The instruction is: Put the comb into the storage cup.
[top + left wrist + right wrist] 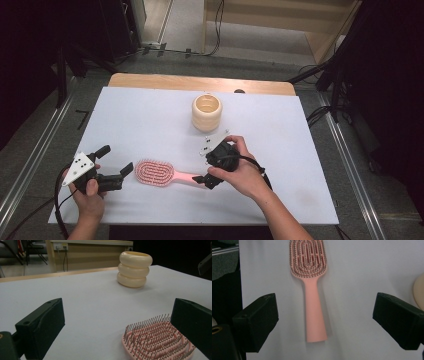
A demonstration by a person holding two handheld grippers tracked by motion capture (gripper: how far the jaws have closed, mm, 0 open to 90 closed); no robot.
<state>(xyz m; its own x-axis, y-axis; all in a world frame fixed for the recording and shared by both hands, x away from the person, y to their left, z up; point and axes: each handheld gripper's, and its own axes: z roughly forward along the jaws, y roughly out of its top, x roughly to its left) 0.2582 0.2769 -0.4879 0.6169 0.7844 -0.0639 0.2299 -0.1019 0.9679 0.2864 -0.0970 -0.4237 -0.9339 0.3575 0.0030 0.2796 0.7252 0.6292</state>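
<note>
Pink hairbrush flat on the white surface (150, 115), between two opened grippers.

The surface carries a cream ribbed cup (206, 112), which stands upright toward the far side, well apart from the hairbrush (165, 174) and not in the way of either gripper. The hairbrush lies with the bristles up, its head toward the person's left and its handle toward the right. The right gripper (209, 181) is at the end of the handle; in the right gripper view its fingers (257, 320) are wide apart, the handle lies on the surface between them, and they hold nothing. The left gripper (114, 162) is just beside the head, its fingers (41, 327) also wide apart and holding nothing; the head lies near the right finger.
</note>
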